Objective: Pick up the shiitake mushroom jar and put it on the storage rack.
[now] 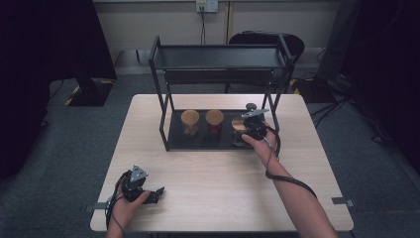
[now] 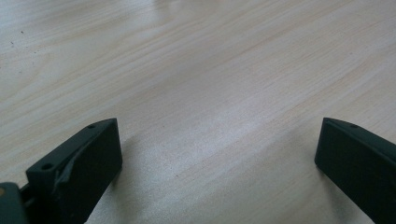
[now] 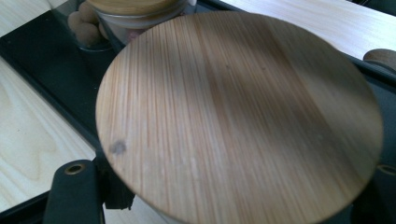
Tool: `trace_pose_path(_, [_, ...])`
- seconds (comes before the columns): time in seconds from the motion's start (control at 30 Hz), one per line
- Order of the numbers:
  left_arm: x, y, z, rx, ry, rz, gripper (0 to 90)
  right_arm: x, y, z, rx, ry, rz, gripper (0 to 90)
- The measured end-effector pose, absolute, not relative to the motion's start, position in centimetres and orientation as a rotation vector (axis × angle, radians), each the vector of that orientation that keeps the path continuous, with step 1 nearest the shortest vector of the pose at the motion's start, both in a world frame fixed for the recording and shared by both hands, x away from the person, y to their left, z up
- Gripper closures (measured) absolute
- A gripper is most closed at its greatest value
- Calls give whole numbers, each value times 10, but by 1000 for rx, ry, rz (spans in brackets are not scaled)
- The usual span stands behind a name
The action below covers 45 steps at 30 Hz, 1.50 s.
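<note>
1. Your right hand-held gripper (image 1: pixel 247 130) is at the right end of the rack's (image 1: pixel 163 101) bottom shelf (image 1: pixel 174 136), with its jaws closed on a jar with a wooden lid (image 3: pixel 238 116). In the right gripper view the round lid sits between the two black jaws, which hug the jar body just beneath it.

2. The held jar (image 1: pixel 239 127) is the rightmost of three on that shelf. The middle jar (image 1: pixel 214 122) and the left jar (image 1: pixel 189 122) stand beside it in a row, close but apart as far as the high view tells. Whether the held jar's base rests on the shelf or is lifted off it, you cannot tell from here.

3. Your left hand-held gripper (image 1: pixel 157 193) lies low at the near left corner of the surface (image 1: pixel 218 188), jaws spread wide with nothing between them; bare wood grain shows between them in the left gripper view.

4. Step in hand, as a judgement: handling the right-hand jar at the shelf, either drawing it out or setting it in.

5. Next move calls for: keep the jar upright, mind the rack's right post (image 1: pixel 275 106) and the upper shelf (image 1: pixel 218 55) overhead, and give the middle jar room. A small dark knob (image 1: pixel 251 105) sits behind the gripper; stay off it.
</note>
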<state>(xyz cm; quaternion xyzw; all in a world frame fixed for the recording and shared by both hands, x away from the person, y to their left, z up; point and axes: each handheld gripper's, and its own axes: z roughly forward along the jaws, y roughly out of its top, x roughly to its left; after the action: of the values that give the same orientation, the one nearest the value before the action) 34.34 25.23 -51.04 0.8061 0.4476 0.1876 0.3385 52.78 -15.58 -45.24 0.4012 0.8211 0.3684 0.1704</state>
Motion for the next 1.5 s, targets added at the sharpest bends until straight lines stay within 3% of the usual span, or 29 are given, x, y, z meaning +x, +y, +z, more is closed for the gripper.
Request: trace_pose_path(1.5, [343,252,-510,2100,1166,490,3,556,-142,-467,1198,2305,1001,257])
